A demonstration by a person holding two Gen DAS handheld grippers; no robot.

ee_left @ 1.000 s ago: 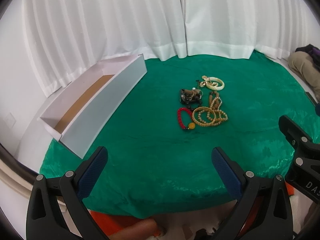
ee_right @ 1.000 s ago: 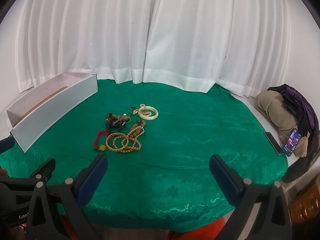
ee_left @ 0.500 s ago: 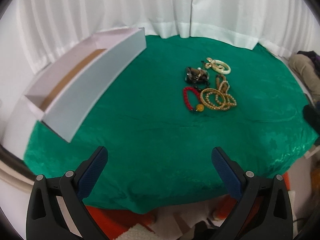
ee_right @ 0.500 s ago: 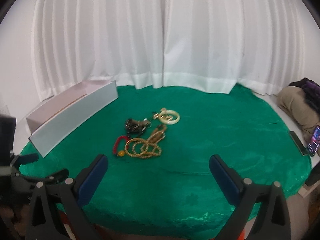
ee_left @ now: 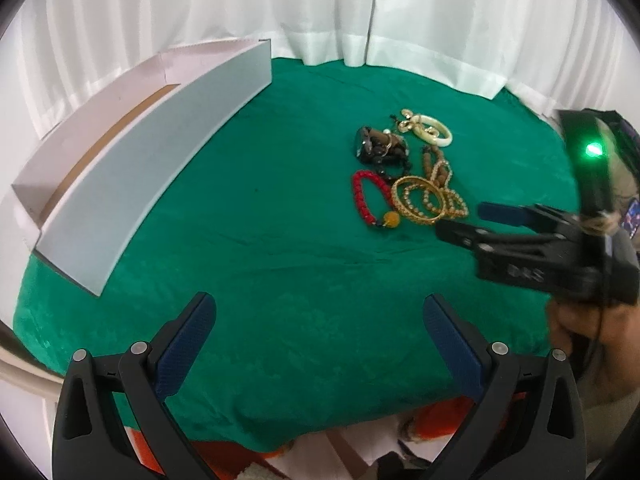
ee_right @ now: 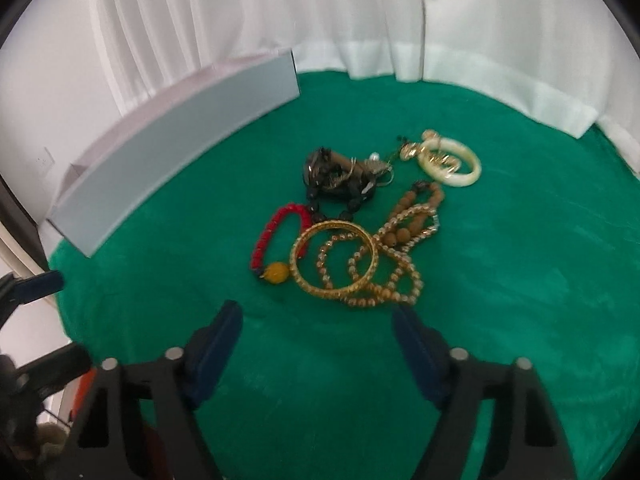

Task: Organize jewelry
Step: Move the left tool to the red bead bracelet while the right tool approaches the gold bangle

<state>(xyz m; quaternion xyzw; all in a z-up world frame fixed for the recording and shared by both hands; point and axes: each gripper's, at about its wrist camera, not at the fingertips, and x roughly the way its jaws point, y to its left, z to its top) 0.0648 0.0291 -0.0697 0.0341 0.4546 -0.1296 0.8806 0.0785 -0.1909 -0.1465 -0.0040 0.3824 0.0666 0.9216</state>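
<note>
A pile of jewelry lies on the green cloth [ee_left: 280,272]: a gold bangle [ee_right: 334,256] [ee_left: 416,200], a red bead bracelet [ee_right: 276,236] [ee_left: 362,196] with a yellow bead, a cream bangle [ee_right: 450,162] [ee_left: 430,132], brown bead strands [ee_right: 412,216] and a dark tangle [ee_right: 340,176] [ee_left: 380,146]. A long white box [ee_left: 132,172] [ee_right: 172,160] stands open at the left. My right gripper [ee_right: 318,336] [ee_left: 460,222] is open and empty, just short of the gold bangle. My left gripper [ee_left: 316,328] is open and empty, near the cloth's front edge.
White curtains [ee_left: 360,12] hang behind the table. A phone [ee_left: 632,220] and bundled clothes lie at the far right edge. Orange fabric [ee_left: 224,456] shows below the table's front edge.
My right gripper has moved forward and down toward the jewelry pile and now shows in the left wrist view. My left gripper has edged closer over the cloth.
</note>
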